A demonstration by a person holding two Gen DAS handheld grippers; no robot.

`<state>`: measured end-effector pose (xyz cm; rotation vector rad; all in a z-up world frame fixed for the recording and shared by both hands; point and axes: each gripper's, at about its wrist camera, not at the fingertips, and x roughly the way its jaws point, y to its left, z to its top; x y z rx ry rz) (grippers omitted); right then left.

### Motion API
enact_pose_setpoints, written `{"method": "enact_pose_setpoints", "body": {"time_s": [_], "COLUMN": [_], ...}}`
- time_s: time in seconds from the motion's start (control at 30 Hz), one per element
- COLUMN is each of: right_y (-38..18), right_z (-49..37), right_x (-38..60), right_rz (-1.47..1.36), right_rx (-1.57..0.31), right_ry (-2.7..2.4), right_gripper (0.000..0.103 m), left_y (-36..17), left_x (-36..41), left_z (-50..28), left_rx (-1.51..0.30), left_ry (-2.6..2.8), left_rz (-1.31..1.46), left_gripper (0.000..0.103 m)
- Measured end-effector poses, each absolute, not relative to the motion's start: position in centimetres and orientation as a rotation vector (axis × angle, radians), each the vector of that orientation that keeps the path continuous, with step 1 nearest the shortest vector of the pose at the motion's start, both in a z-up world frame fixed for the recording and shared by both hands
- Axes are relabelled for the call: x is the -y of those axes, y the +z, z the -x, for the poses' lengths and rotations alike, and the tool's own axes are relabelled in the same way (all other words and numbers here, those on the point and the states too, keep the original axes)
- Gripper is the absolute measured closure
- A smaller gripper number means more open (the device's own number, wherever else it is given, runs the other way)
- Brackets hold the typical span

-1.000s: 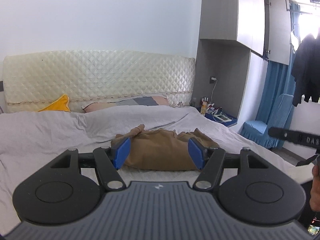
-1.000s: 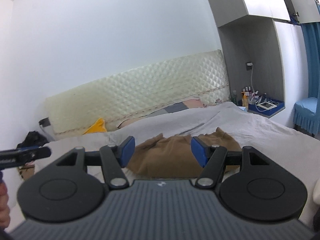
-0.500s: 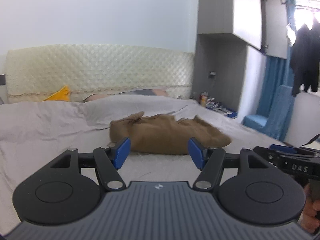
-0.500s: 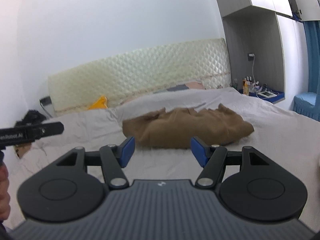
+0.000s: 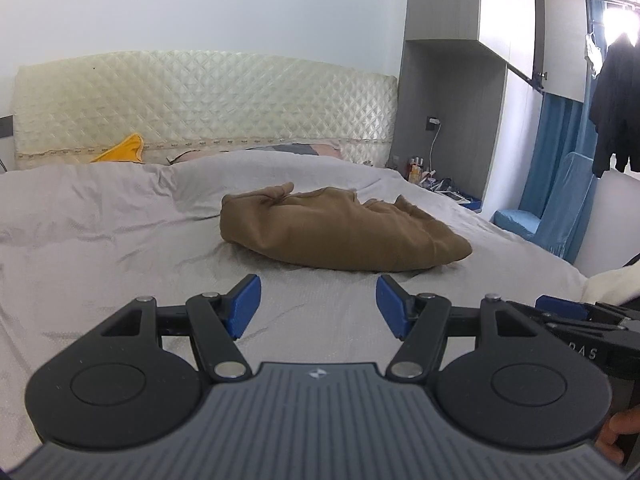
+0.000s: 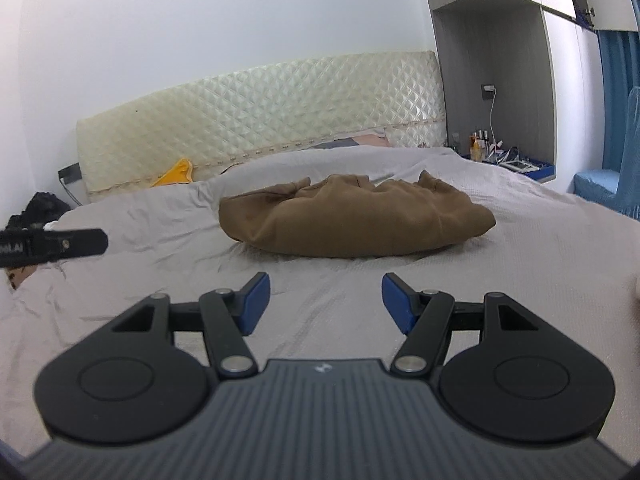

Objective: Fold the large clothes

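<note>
Brown garment lies in a crumpled heap on the bed, about mid-bed, nearer the headboard than the foot edge. Not yet spread out; no fold begun, by the look of it.

Long axis of the heap runs across the bed, side to side, broadside to both claws.

Left claw: blue pads spread, nothing between them, bare sheet below. Garment sits straight ahead, well apart, its bulk trailing slightly rightward.

Right claw: pads spread too, empty. Garment again dead ahead and well apart.

The two claws ride side by side near the foot edge; each shows at the margin of the other's view. Neither looks clearly nearer. Judgement: left takes the heap's left end, right the right end, both reaching forward toward the headboard.
</note>
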<state>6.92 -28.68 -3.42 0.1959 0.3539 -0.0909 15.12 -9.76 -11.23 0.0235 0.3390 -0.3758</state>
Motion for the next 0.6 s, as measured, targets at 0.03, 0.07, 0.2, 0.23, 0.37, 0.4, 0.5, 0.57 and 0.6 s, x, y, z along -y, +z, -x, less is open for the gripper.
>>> {"method": "enact_pose_setpoints", "body": {"time_s": [0.03, 0.07, 0.2, 0.23, 0.37, 0.4, 0.5, 0.57, 0.6], "right_y": [-3.5, -3.6, -4.0, -4.0, -4.0, -4.1, -4.1, -4.0, -4.0], "right_z": [-7.0, -7.0, -6.8, -6.7, -6.8, -6.8, -6.8, -7.0, -7.1], "right_x": [28.8, 28.8, 28.8, 28.8, 28.6, 28.5, 28.7, 28.7, 28.7], "right_rz": [-0.205, -0.207, -0.202, -0.203, -0.189, -0.187, -0.195, -0.197, -0.194], "right_rx": [-0.357, -0.357, -0.352, -0.352, -0.362, -0.363, -0.368, -0.372, -0.373], "right_ry": [-0.092, -0.097, -0.114, -0.114, -0.114, -0.113, -0.113, -0.114, -0.114], "right_gripper": [0.038, 0.038, 0.038, 0.038, 0.038, 0.038, 0.038, 0.038, 0.038], "left_y": [-11.4, -11.6, -12.3, -12.5, -12.6, -12.7, -12.6, -12.7, -12.6], "left_x": [9.8, 9.9, 9.9, 9.9, 9.9, 9.9, 9.9, 9.8, 9.9], "left_z": [-15.2, -15.3, -15.9, -16.0, -16.3, -16.3, -16.4, -16.4, -16.4], "left_rx": [-0.342, -0.346, -0.368, -0.369, -0.373, -0.374, -0.37, -0.37, -0.37], "left_ry": [-0.375, -0.377, -0.373, -0.369, -0.358, -0.357, -0.354, -0.354, -0.353], "left_rz": [-0.027, -0.031, -0.024, -0.026, -0.026, -0.023, -0.022, -0.018, -0.017], "left_gripper": [0.034, 0.034, 0.034, 0.034, 0.034, 0.034, 0.034, 0.034, 0.034]}}
